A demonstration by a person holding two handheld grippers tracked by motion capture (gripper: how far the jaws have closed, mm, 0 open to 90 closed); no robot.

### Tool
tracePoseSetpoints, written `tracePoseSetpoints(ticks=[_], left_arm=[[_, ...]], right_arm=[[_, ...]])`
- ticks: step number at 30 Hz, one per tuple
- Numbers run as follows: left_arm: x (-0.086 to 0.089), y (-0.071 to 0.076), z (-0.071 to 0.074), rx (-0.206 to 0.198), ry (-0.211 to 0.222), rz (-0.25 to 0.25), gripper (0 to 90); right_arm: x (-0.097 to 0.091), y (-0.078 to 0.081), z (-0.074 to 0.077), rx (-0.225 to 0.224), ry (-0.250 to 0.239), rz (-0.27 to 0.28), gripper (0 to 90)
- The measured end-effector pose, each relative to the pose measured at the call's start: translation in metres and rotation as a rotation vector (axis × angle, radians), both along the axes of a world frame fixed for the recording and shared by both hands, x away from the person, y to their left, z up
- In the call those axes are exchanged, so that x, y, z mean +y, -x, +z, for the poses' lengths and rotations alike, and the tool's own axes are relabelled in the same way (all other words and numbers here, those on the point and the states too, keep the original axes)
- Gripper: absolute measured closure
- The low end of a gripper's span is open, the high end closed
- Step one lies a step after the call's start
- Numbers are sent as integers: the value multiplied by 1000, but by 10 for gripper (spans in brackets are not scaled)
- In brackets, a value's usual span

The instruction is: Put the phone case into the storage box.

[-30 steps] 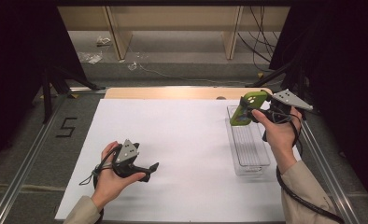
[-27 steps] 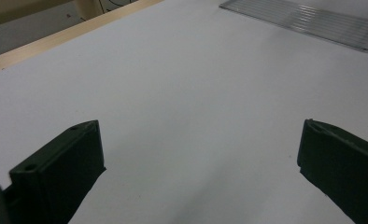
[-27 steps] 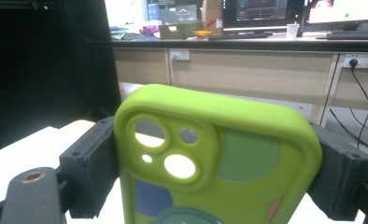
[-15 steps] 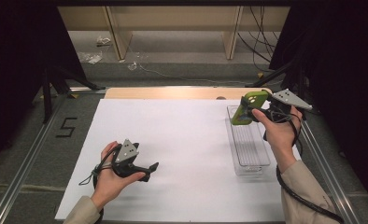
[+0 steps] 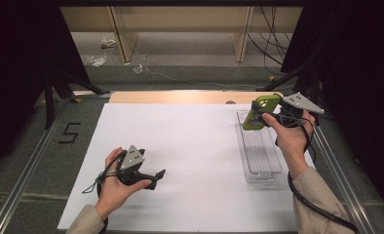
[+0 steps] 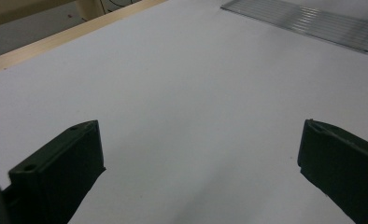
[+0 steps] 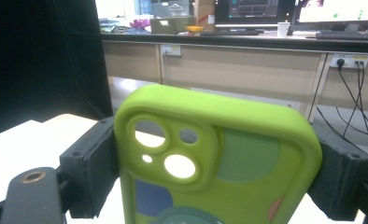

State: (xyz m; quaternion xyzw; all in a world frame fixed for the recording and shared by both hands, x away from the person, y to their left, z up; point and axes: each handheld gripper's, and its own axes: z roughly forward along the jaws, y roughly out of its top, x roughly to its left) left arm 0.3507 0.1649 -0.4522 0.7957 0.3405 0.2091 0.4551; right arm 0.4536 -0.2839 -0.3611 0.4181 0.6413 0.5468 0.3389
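Right hand-held gripper [image 5: 261,113] sits at the upper right of the high view, its jaws clamped across the sides of a green phone case [image 5: 258,111], which I hold in the air over the far end of the clear ribbed tray [image 5: 265,168]. In the right gripper view the case [image 7: 219,158] stands between the two black pads [image 7: 91,165], camera cut-outs toward the top left of the frame, gripped near its lower half as far as I can tell.

I judge the step in hand to be setting the case down into the tray. To do it well I would line the long side of the case up with the long side of the tray, tip it toward flat, lower it until it rests on the ribbed floor, and only then let the jaws part. Releasing from this height would risk a bounce off the rim.

The left hand-held gripper [image 5: 153,176] rests low at the lower left of the high view, on the white desk [image 5: 190,146]; its jaws stand wide apart with nothing between them, bare desk [image 6: 196,107] showing ahead in its own view.

Against the high view from a second ago I see no real difference: both hands, the case and the tray keep the same places.
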Motion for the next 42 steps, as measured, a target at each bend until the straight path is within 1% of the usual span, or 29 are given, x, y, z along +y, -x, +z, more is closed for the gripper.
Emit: tracePoseSetpoints(ticks=[20, 42], left_arm=[[0, 0, -1, 4, 0, 1, 0], [1, -1, -1, 6, 4, 3, 0]], right_arm=[[-2, -9, -3, 0, 21, -22, 164], [-1, -20, -8, 9, 28, -31, 165]])
